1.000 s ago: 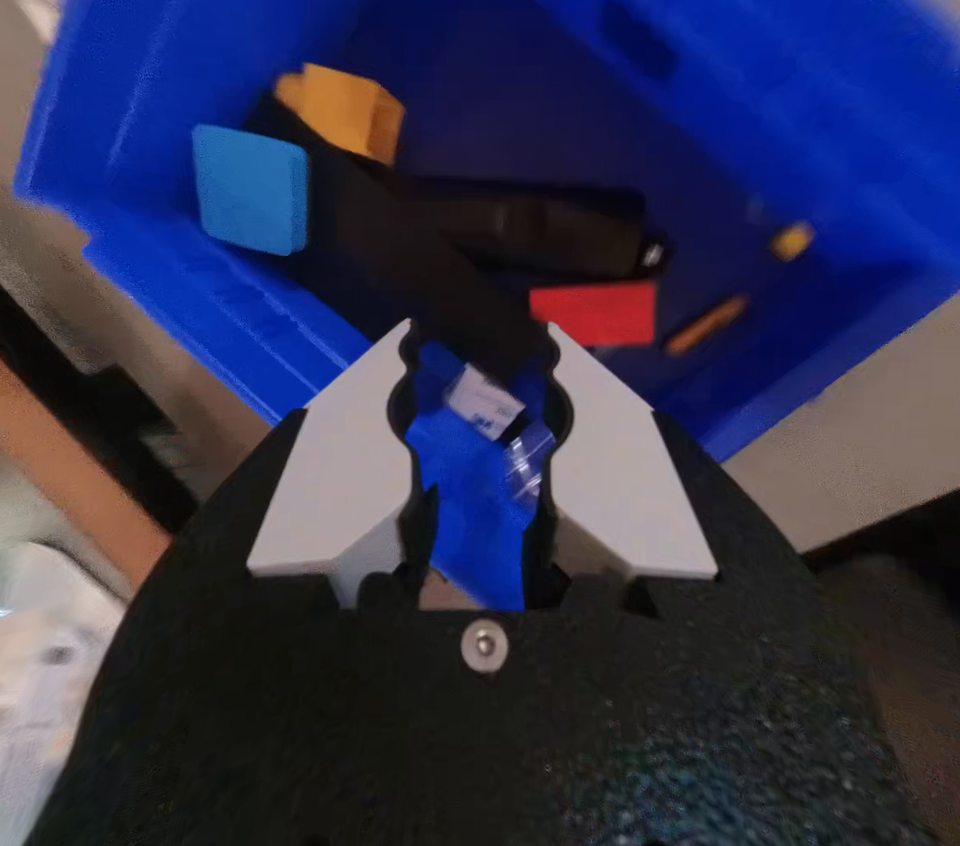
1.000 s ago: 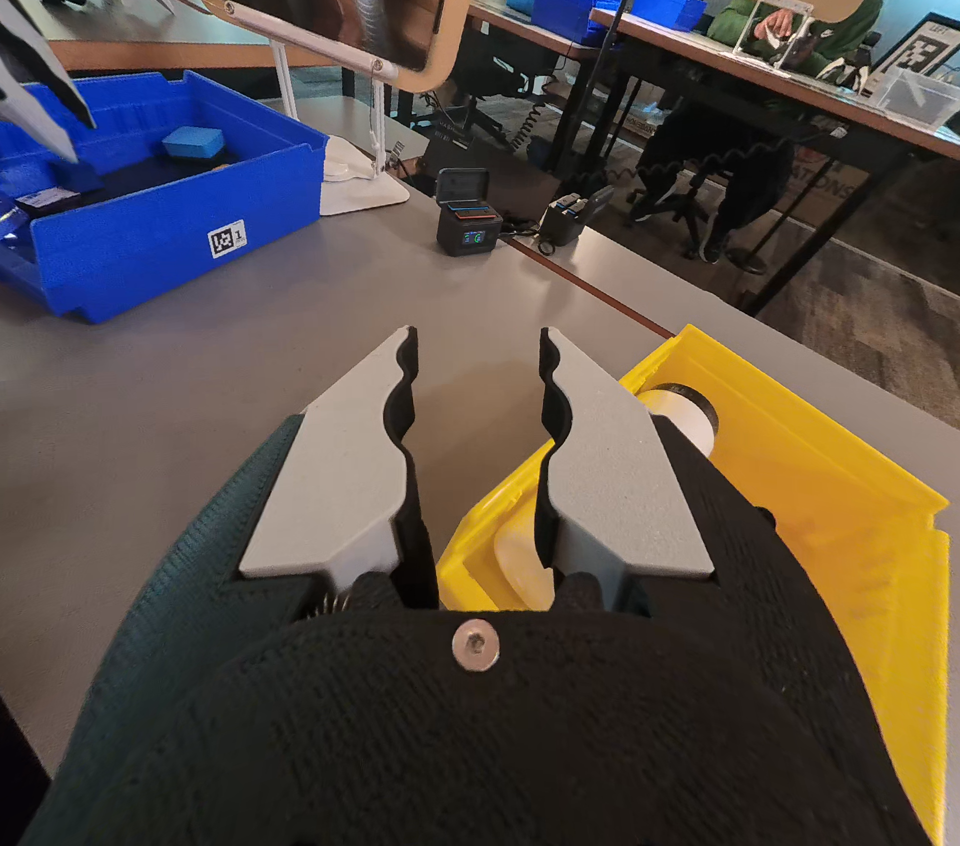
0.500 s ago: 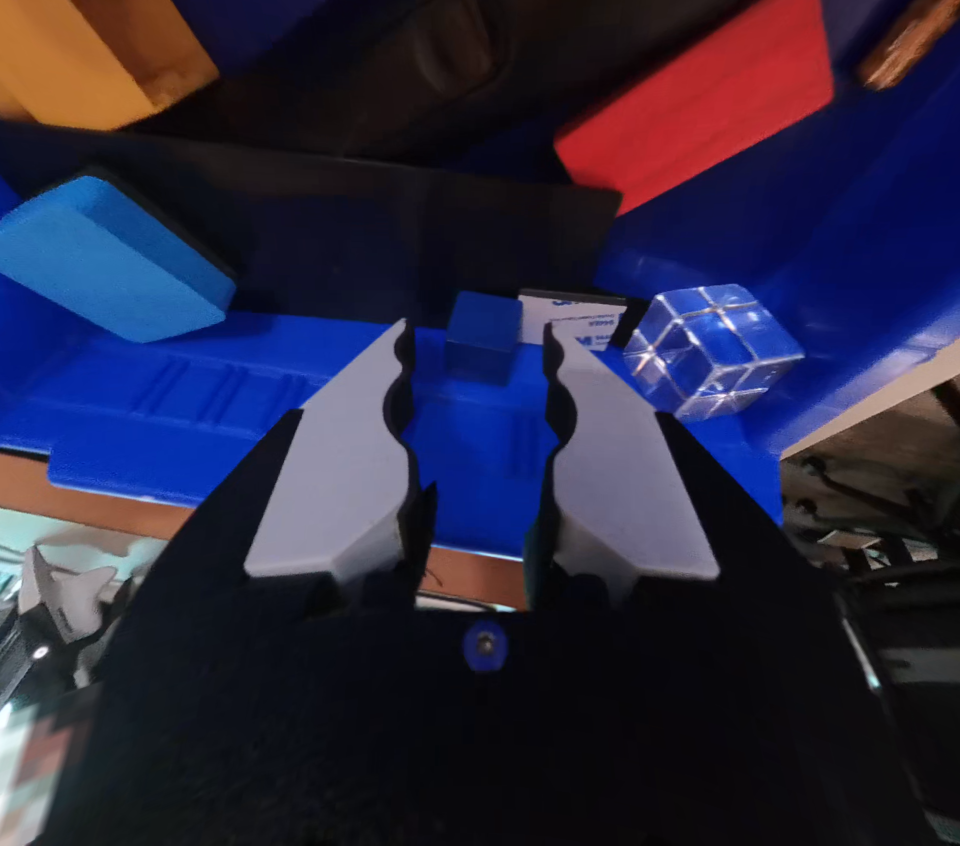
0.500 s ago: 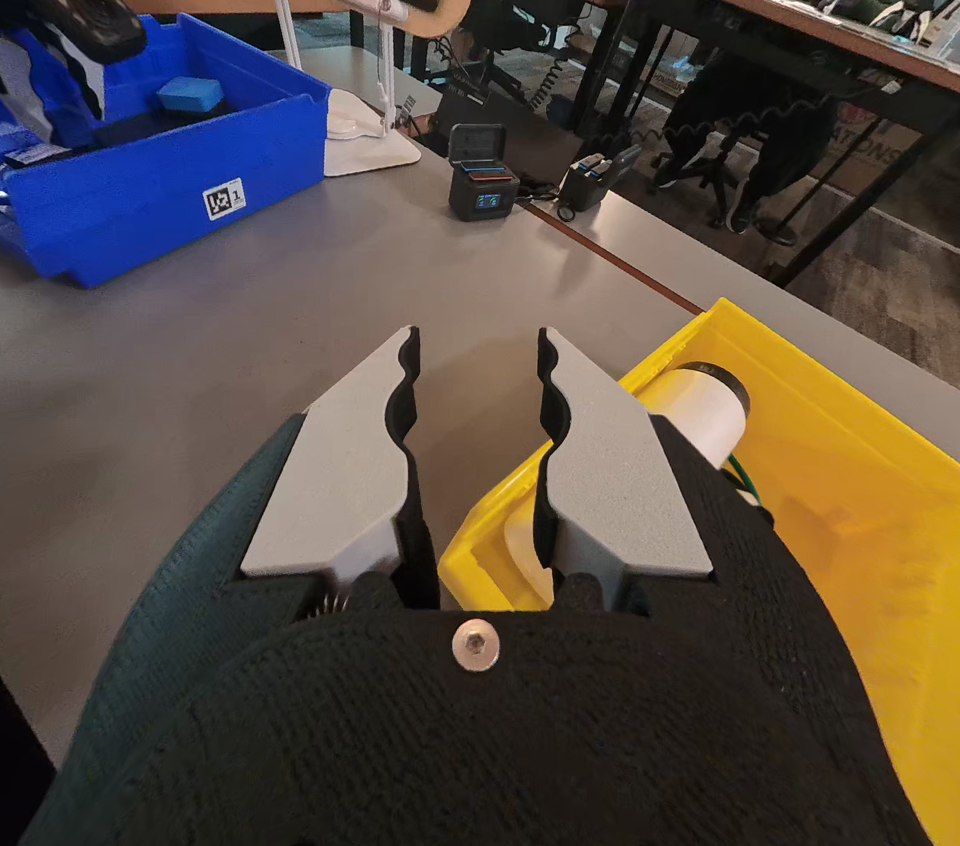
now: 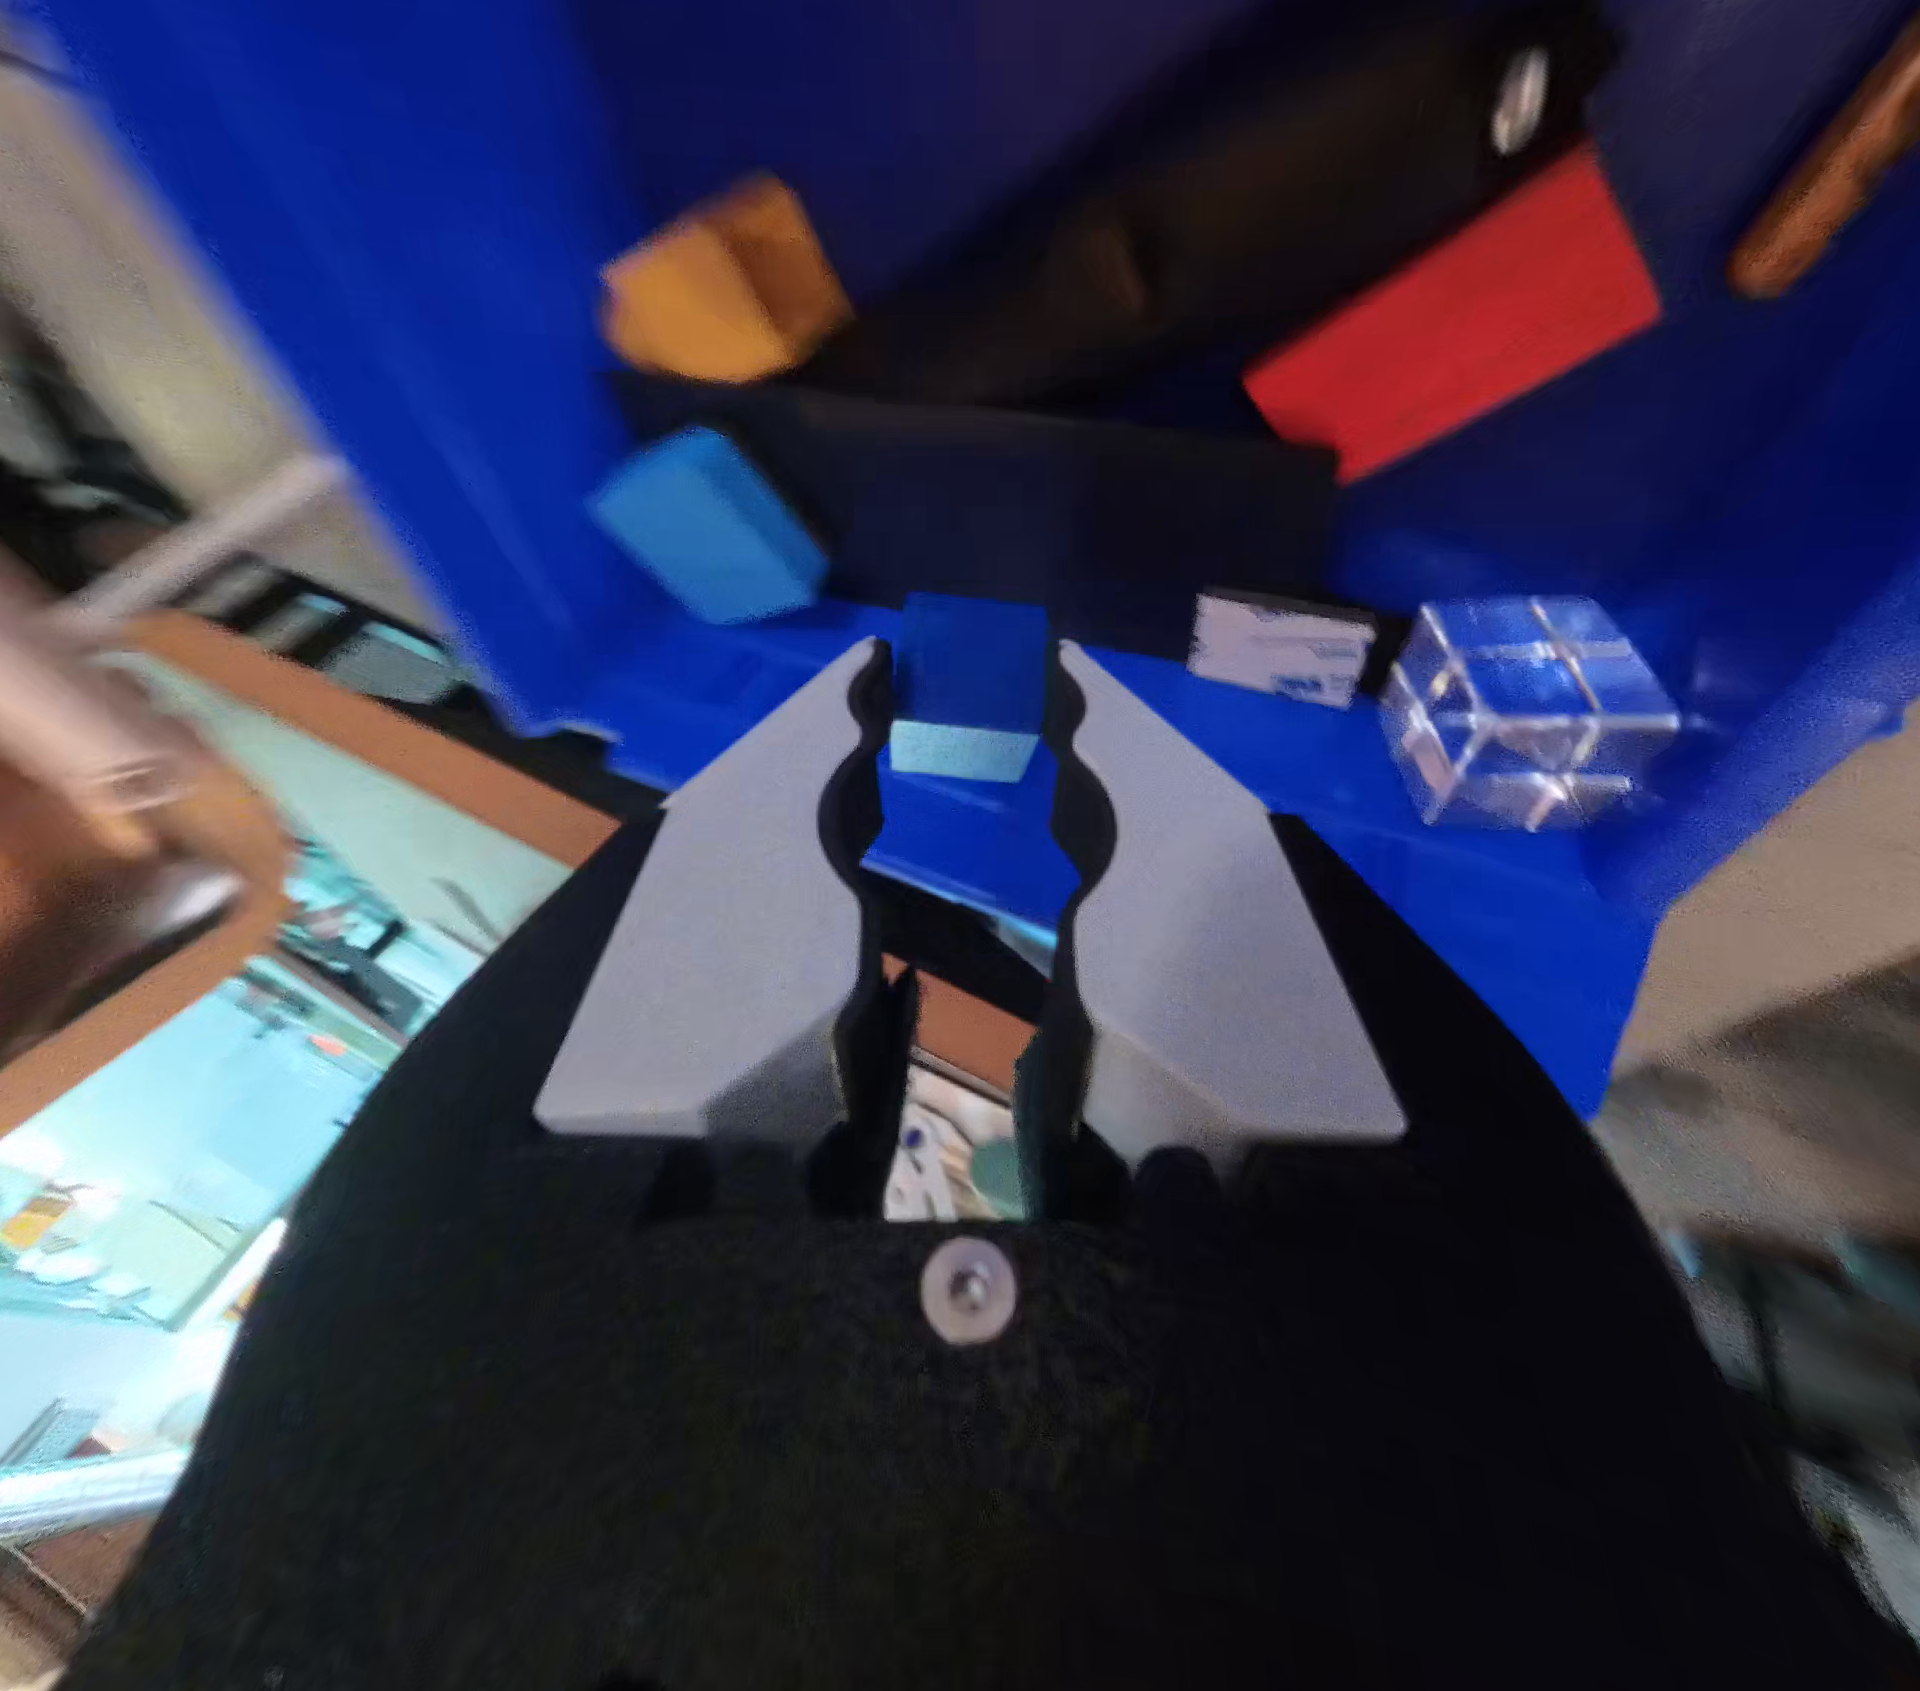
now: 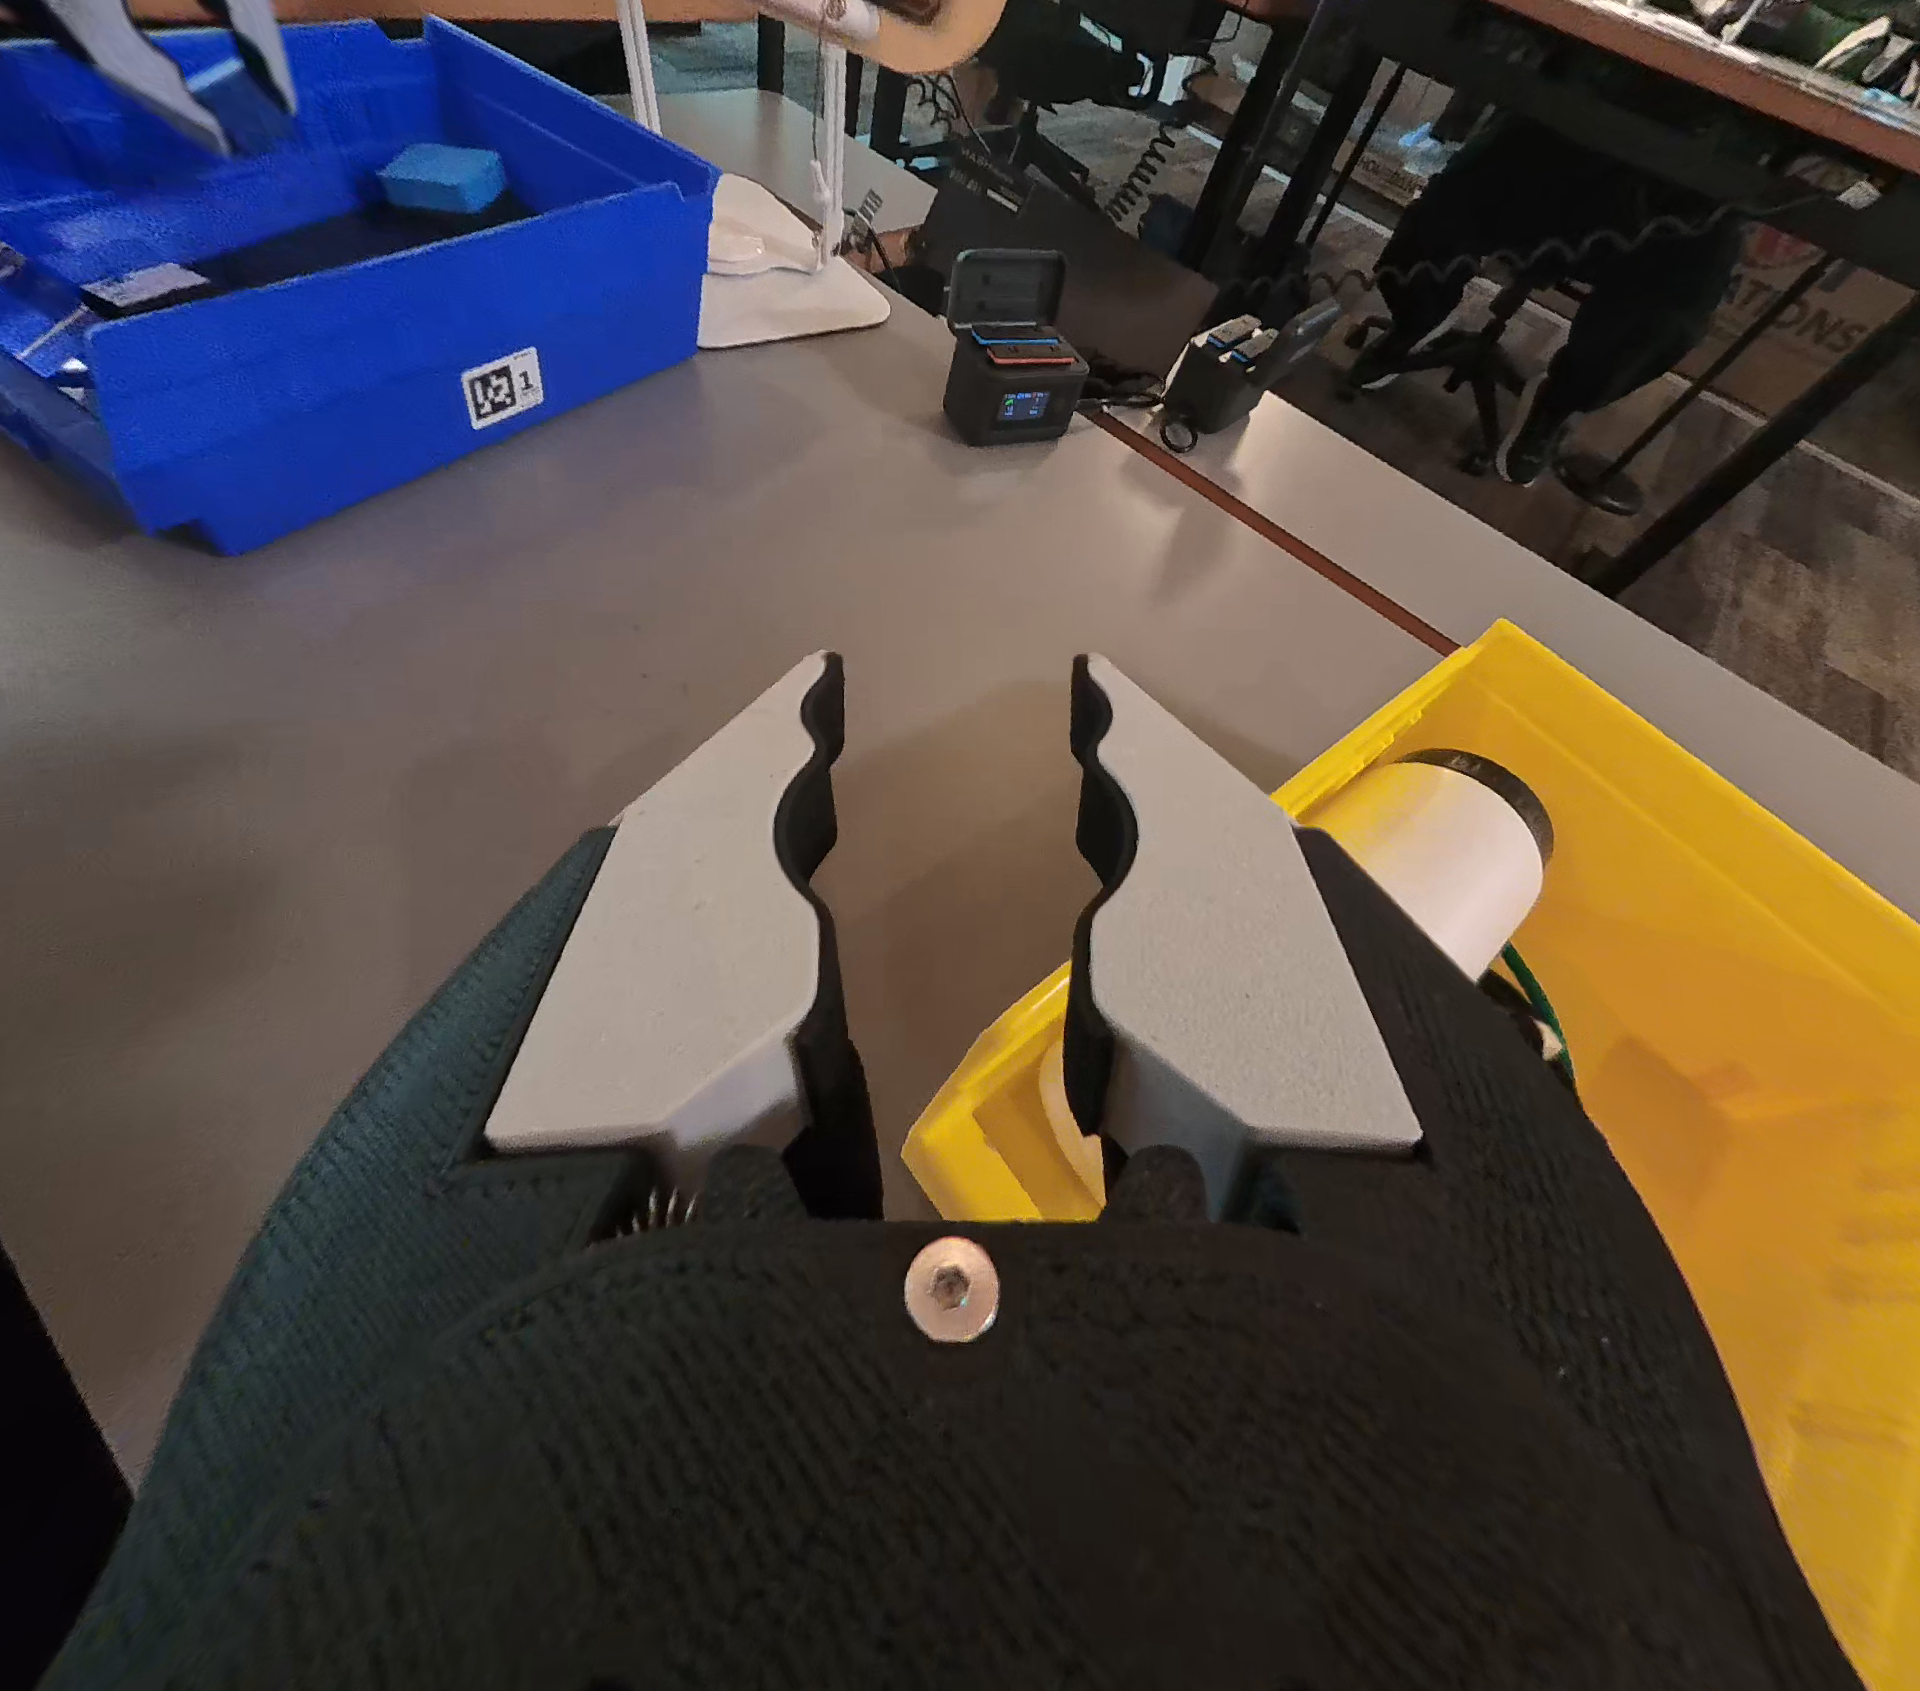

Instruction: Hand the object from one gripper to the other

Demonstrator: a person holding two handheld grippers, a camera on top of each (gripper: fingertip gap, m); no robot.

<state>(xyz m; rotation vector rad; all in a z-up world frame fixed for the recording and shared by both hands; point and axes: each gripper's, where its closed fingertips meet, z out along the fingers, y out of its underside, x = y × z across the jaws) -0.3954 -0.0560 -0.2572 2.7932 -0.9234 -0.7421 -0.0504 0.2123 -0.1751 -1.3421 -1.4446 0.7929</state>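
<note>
In the left wrist view my left gripper [image 5: 968, 665] is shut on a small dark blue cube [image 5: 968, 691], held at the fingertips just above the floor of the blue bin [image 5: 312, 83]. The right wrist view shows the same gripper [image 6: 244, 129] far left over the blue bin [image 6: 364, 374], with the cube [image 6: 246, 106] between its fingers. My right gripper [image 6: 956, 675] is open and empty, low over the grey table [image 6: 416, 706] beside the yellow bin [image 6: 1714, 966].
The blue bin holds a clear cube [image 5: 1527, 706], a red block [image 5: 1455, 322], a light blue block [image 5: 707, 529], an orange block [image 5: 727, 280] and black items [image 5: 1070, 498]. The yellow bin holds a white roll [image 6: 1455, 852]. A mirror stand [image 6: 790, 291] and black chargers [image 6: 1013, 374] stand behind.
My left gripper dropped into the blue bin, closed on the small blue cube and lifted it slightly. The right gripper has barely shifted and stays open.
</note>
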